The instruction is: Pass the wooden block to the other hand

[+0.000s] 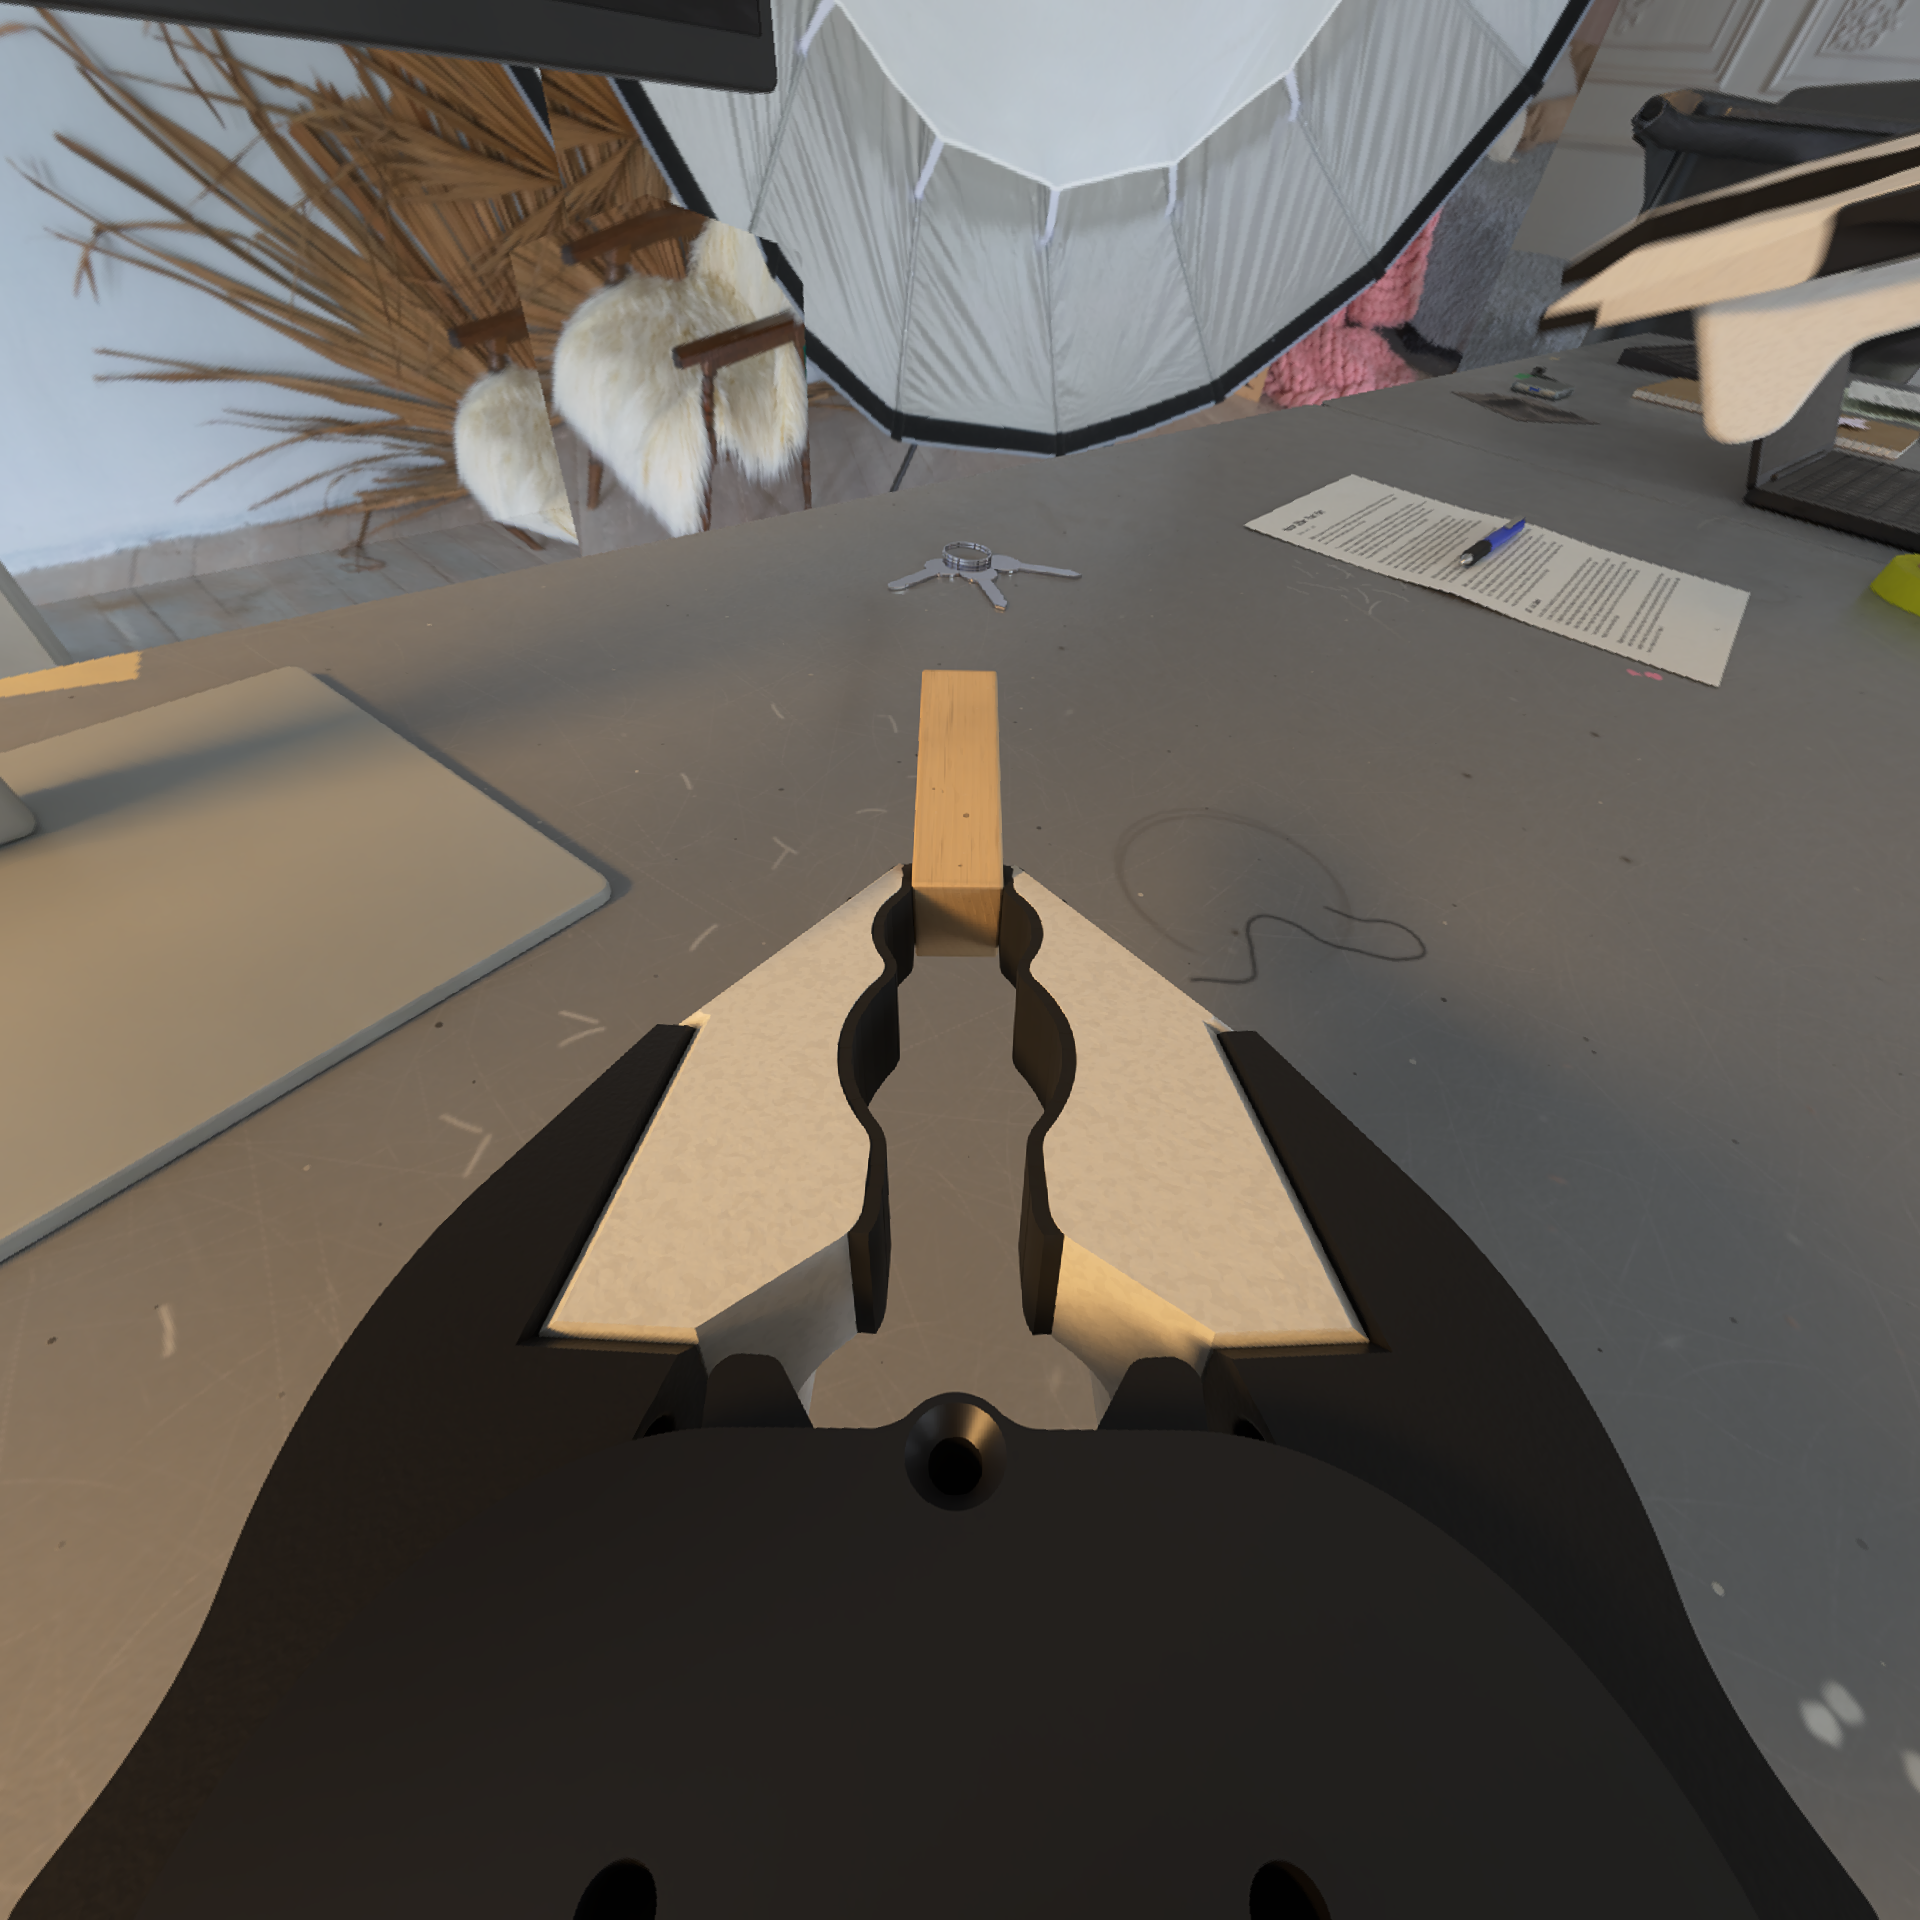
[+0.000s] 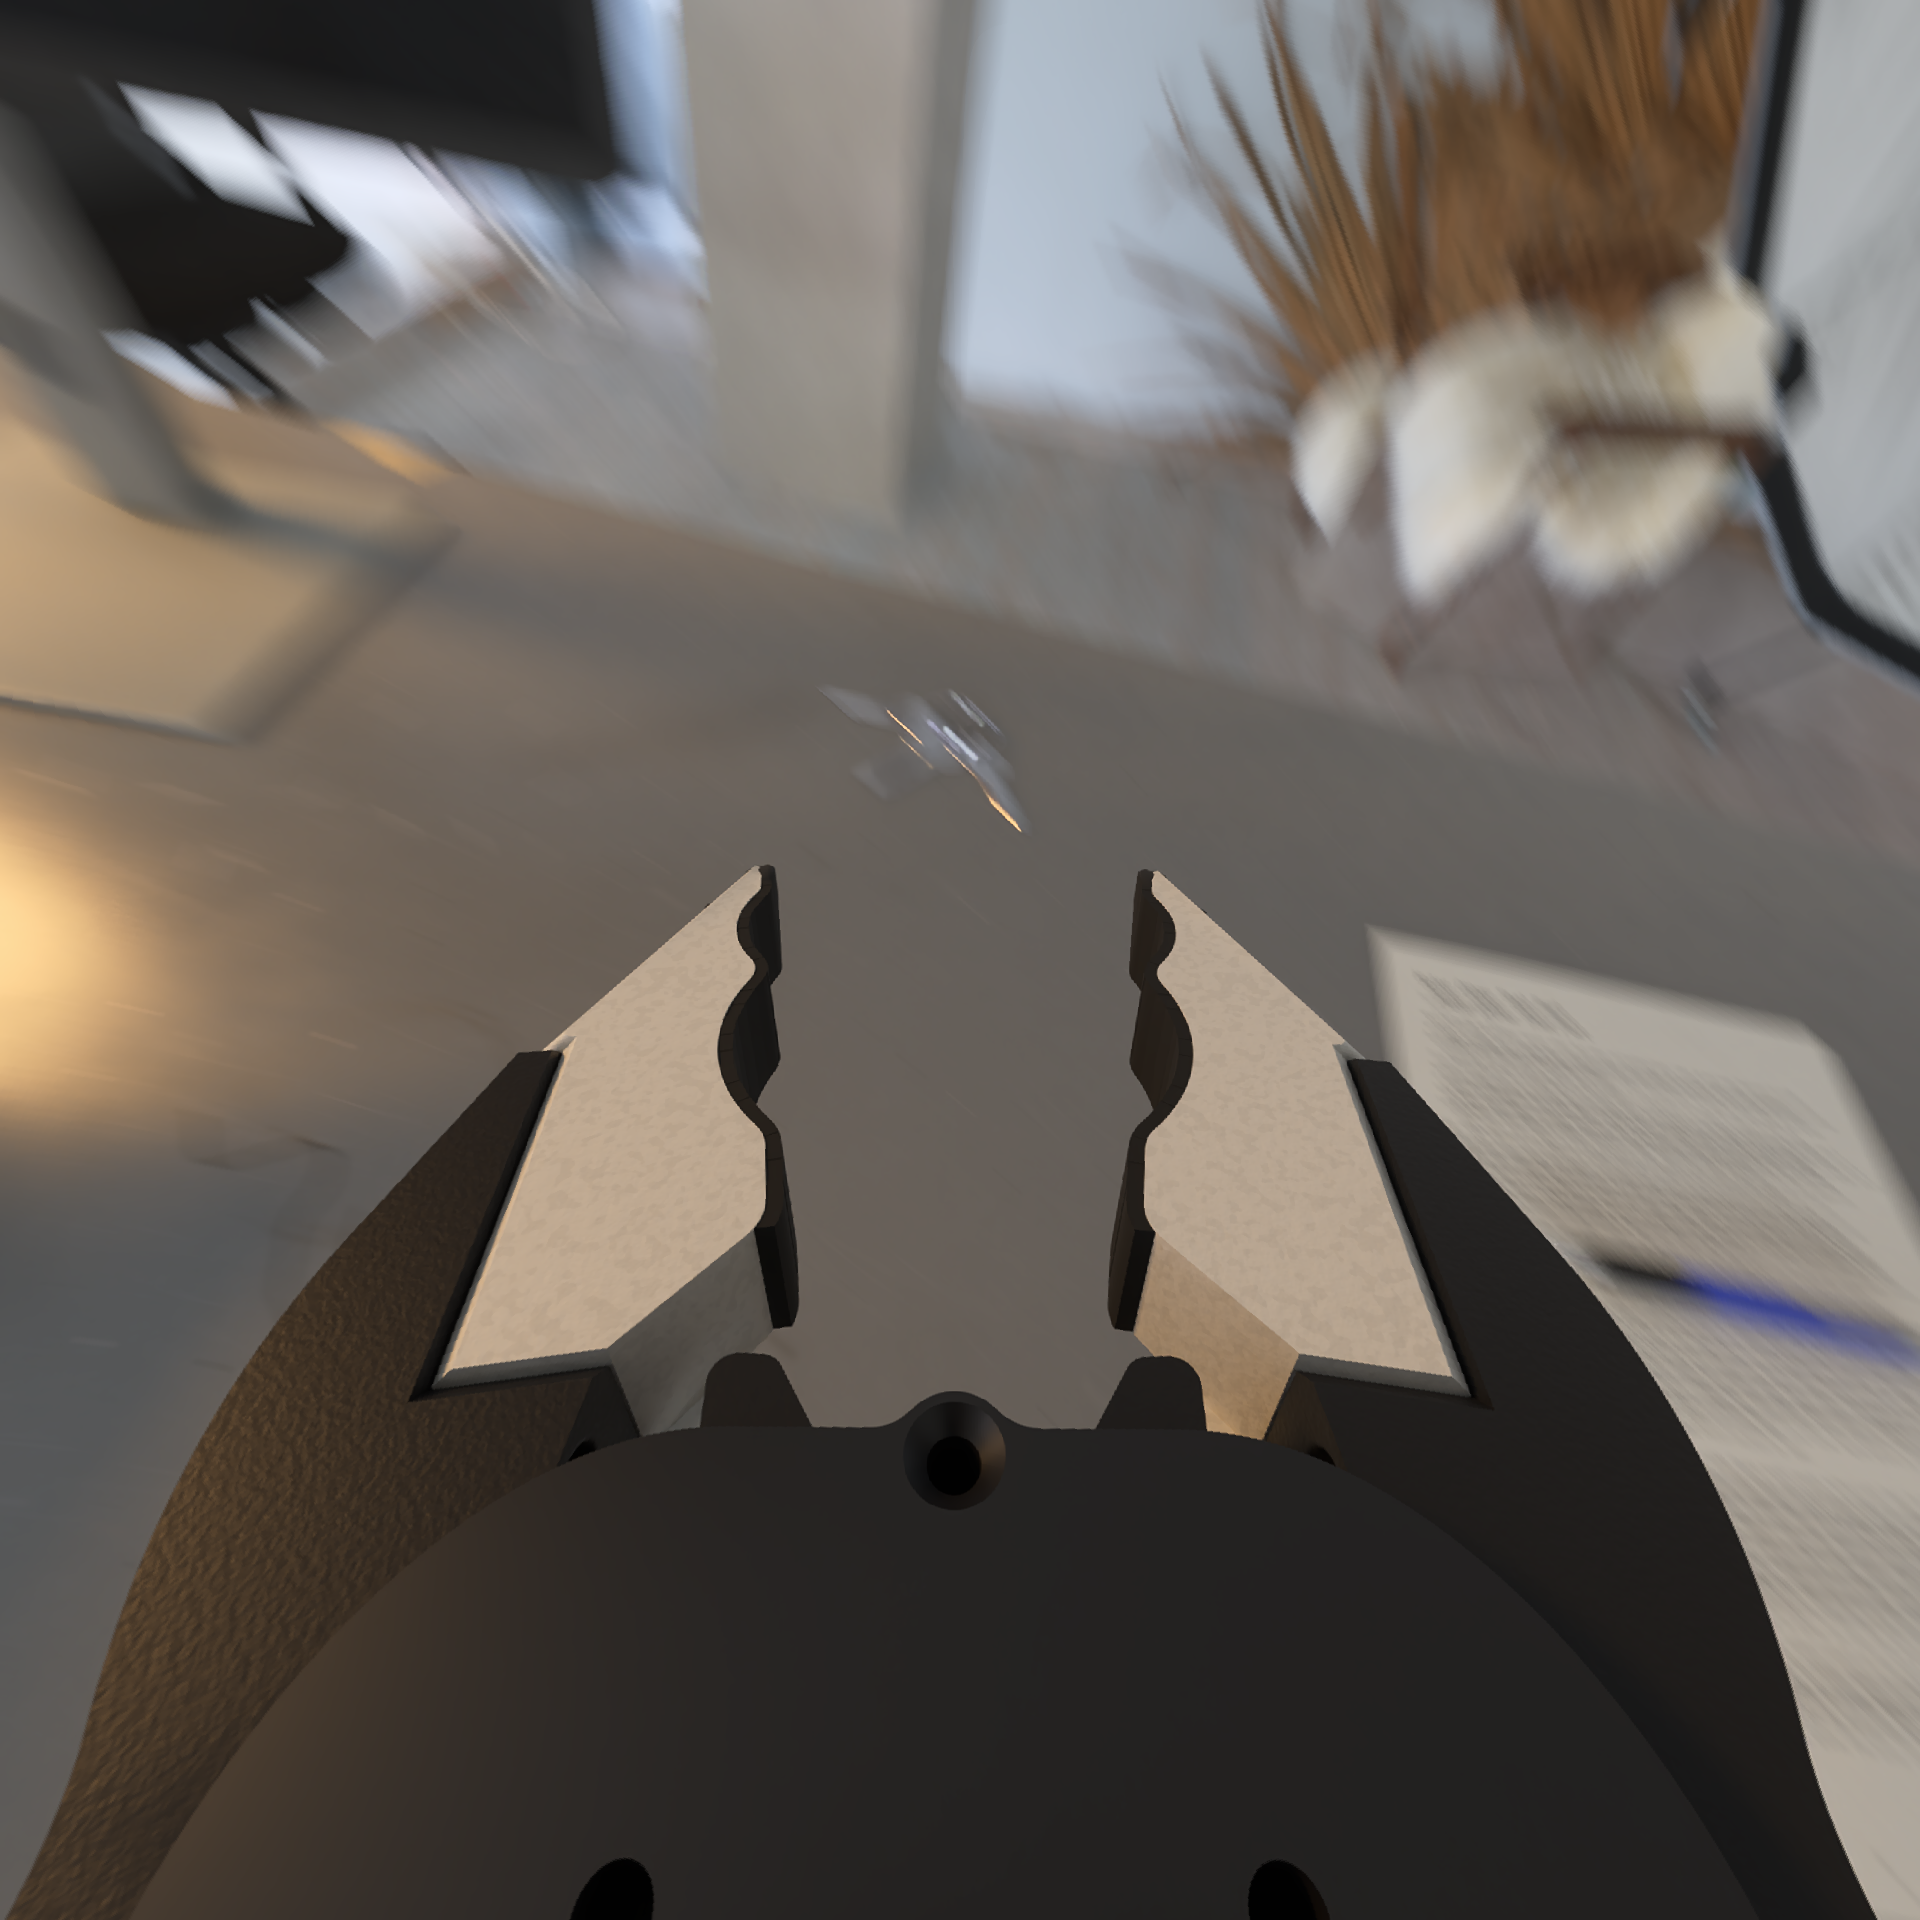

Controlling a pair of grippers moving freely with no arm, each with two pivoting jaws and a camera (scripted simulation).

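A long pale wooden block (image 1: 957, 790) sticks out forward from my left gripper (image 1: 957, 914), whose fingertips are shut on its near end above the grey table (image 1: 1455, 935). My right gripper shows in the left wrist view (image 1: 1725, 343) at the upper right, in the air, well apart from the block. In its own view my right gripper (image 2: 954, 883) is open and empty, with nothing between its fingers. That view is blurred by motion. The block does not show in the right wrist view.
A bunch of keys (image 1: 982, 568) lies beyond the block, blurred in the right wrist view (image 2: 935, 748). A printed sheet (image 1: 1496, 577) with a blue pen (image 1: 1493, 542) lies at the right. A pale flat pad (image 1: 208, 914) lies at the left. A yellow thing (image 1: 1896, 590) sits at the right edge.
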